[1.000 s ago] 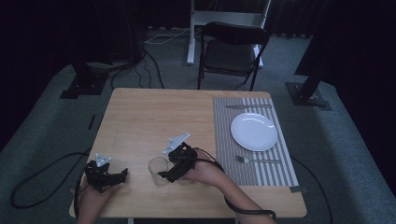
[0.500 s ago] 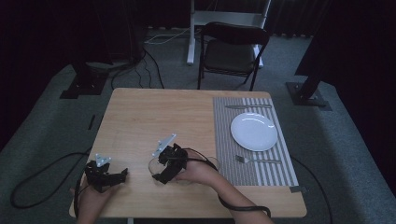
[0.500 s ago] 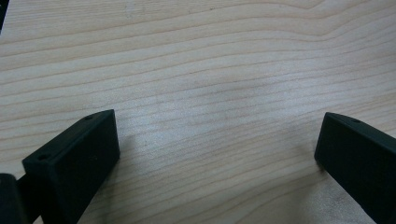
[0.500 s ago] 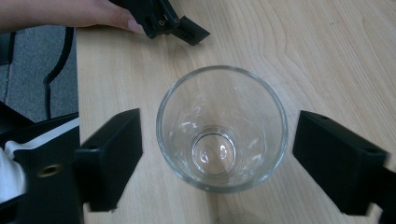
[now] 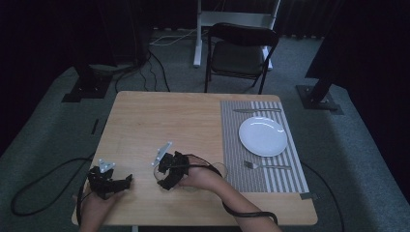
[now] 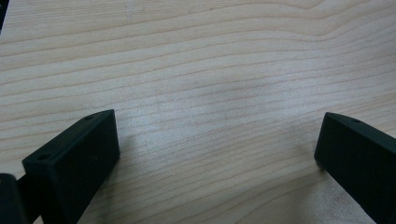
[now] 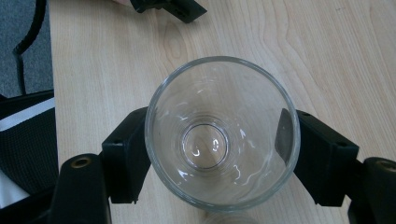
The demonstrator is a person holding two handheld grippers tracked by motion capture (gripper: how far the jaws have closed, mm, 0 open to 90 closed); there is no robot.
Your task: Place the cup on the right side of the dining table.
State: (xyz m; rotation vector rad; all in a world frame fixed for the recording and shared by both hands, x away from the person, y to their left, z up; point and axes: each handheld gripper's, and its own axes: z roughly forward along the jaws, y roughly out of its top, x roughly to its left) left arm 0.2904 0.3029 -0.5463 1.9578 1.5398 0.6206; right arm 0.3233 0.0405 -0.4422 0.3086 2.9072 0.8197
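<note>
A clear empty drinking glass [image 7: 222,112] sits between the two black jaws of my right gripper [image 7: 219,147]. The right gripper view looks straight down into it, and both pads [image 7: 130,154] press against its sides. In the high view my right gripper [image 5: 164,175] is over the table's front middle, with the hand behind it. My left gripper [image 5: 118,182] rests near the front left corner. Its jaws are spread wide over bare wood [image 6: 215,93], with nothing between them.
A striped placemat [image 5: 232,140] on the right side of the table [image 5: 159,121] carries a white plate [image 5: 263,137], a fork [image 5: 266,166] and a knife [image 5: 256,110]. A black chair [image 5: 241,53] stands beyond the far edge. Cables trail off the front edge.
My right gripper has moved a little left onto the glass that stood beside it, and its jaws now grip the glass. The left gripper has stayed put.
</note>
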